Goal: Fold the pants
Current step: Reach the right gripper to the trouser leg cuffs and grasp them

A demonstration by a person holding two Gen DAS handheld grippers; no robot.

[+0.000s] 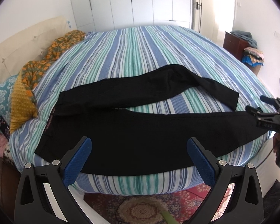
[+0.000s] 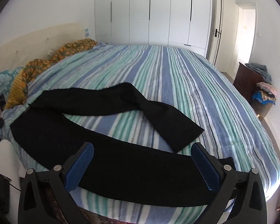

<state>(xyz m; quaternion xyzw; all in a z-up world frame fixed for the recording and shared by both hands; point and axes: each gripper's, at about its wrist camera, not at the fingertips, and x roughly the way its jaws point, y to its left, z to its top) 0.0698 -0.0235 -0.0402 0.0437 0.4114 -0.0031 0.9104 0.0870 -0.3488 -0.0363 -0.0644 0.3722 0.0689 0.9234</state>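
Left wrist view: our left gripper (image 1: 139, 160) and right gripper (image 2: 142, 165) both gape wide, holding nothing, over the near leg of the black pants (image 1: 140, 140) at the striped bed's (image 1: 140, 56) edge. Far leg (image 2: 158, 110) splays away, bent. We'd pinch its hem and lay it onto the near leg, seams matched.

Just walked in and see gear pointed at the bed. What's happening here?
A person holds a two-finger gripper in each hand over black pants spread on the striped blue-green bedspread. Both the left gripper and the right gripper are open and hold nothing. The legs lie apart; the far one is kinked. No fold is made yet.
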